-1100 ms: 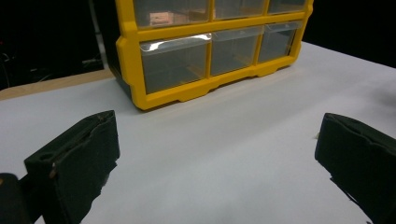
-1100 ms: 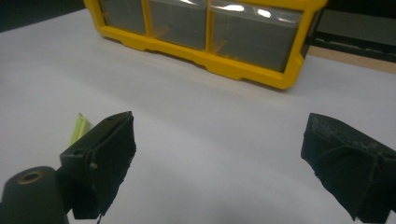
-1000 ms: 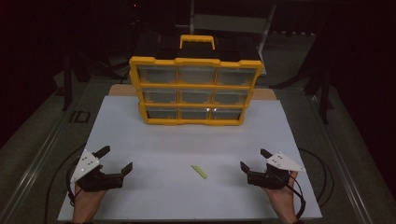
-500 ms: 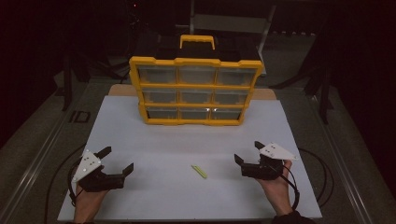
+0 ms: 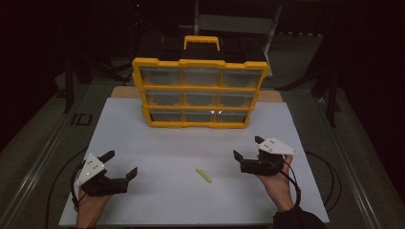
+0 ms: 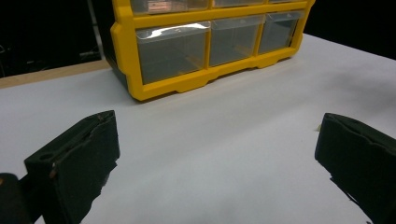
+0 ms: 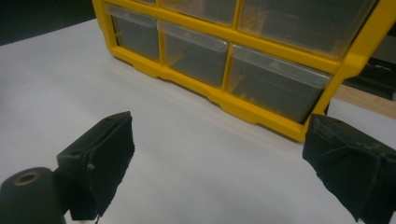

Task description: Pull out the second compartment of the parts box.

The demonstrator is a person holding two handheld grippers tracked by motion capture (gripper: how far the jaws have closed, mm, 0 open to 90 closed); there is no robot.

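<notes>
Room's v. dark around my white tabletop (image 5: 143,143), bright by comparison. Wood edge (image 5: 125,92) shows at its far side. Grey floor (image 5: 43,124) w/ metal rail (image 5: 33,167) left; chair-like frame (image 5: 234,21) in shadow behind.

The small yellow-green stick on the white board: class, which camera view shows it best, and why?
The high view: the stick lies whole on the white board, between the two hand-held grippers. In the left gripper view, a pale speck beside one jaw may be it. The right gripper view looks toward the yellow drawer cabinet.

Both tongs gape empty — left tongs (image 5: 119,164), right tongs (image 5: 247,148).
</notes>
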